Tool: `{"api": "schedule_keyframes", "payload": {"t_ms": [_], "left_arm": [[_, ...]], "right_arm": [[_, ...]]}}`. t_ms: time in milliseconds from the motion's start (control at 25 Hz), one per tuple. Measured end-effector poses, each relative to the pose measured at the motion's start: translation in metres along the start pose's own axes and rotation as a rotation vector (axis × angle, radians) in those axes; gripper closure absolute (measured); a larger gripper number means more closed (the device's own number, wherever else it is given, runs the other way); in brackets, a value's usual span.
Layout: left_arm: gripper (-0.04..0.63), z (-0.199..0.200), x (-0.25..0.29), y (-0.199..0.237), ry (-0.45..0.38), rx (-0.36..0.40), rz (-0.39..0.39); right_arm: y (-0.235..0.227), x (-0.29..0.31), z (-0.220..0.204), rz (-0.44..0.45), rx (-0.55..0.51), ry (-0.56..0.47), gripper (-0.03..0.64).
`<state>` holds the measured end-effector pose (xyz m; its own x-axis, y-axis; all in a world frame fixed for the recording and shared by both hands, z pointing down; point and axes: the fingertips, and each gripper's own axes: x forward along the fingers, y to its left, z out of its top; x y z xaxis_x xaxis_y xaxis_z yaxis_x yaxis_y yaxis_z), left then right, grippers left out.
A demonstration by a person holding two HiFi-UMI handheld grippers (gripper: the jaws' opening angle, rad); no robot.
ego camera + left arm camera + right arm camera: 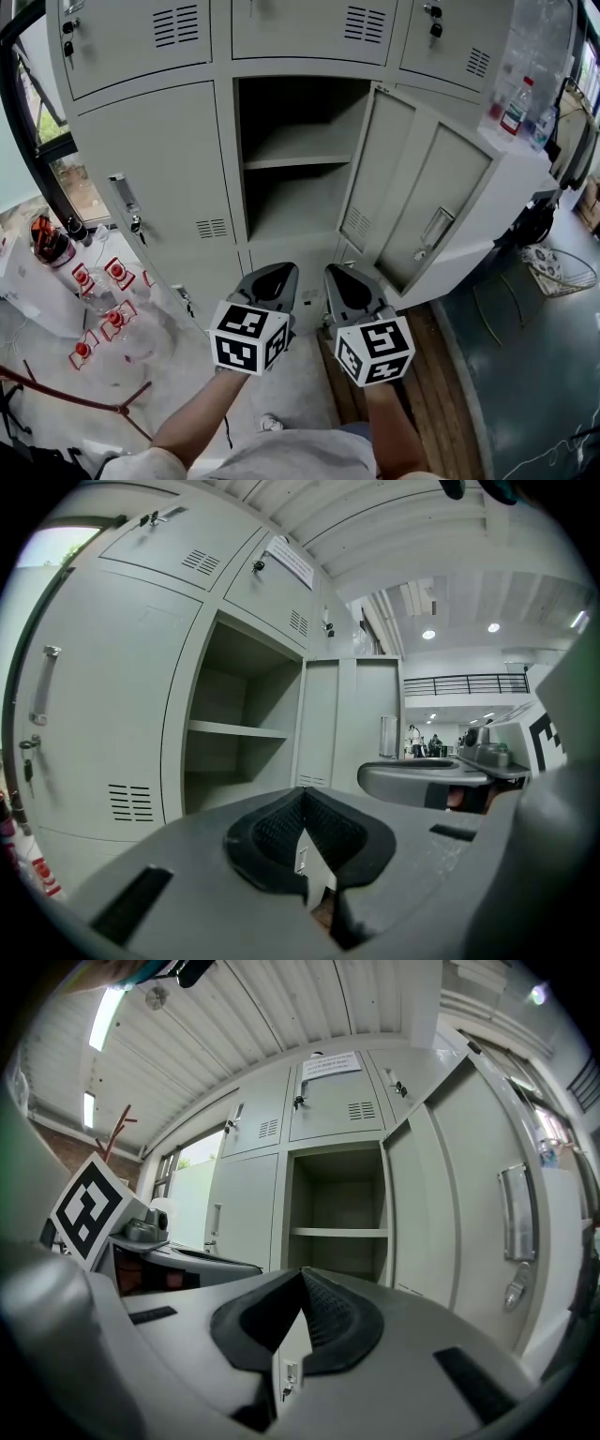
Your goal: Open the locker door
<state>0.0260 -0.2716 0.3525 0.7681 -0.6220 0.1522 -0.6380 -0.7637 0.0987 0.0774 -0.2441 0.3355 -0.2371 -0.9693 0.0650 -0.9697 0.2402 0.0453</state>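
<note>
locker bank (141,141): top row cut by frame edge, bottom row mostly behind my grippers | locker door (412,192): swung wide to the right, compartment and shelf (292,159) exposed | my hands: hidden behind marker cubes (248,336), forearms (202,422) side by side | left gripper (279,269), right gripper (341,272): both aimed at the lockers, apart from the door, jaws pressed together, nothing pinched

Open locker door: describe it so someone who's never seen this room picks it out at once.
Find the pale grey metal locker bank facing the person. In its middle column is an open compartment with one shelf; the tall grey door hangs from that compartment's right edge. It alone is swung outward, while every neighbouring door lies shut and flush.
</note>
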Motion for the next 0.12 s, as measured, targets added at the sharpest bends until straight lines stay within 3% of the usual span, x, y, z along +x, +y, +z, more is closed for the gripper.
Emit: {"api": "schedule_keyframes", "payload": {"t_ms": [120], "left_arm": [[0.589, -0.0001, 0.0016, -0.0022, 0.001, 0.002, -0.002]], "right_arm": [[-0.0023, -0.0010, -0.0006, 0.000, 0.008, 0.000, 0.614]]}}
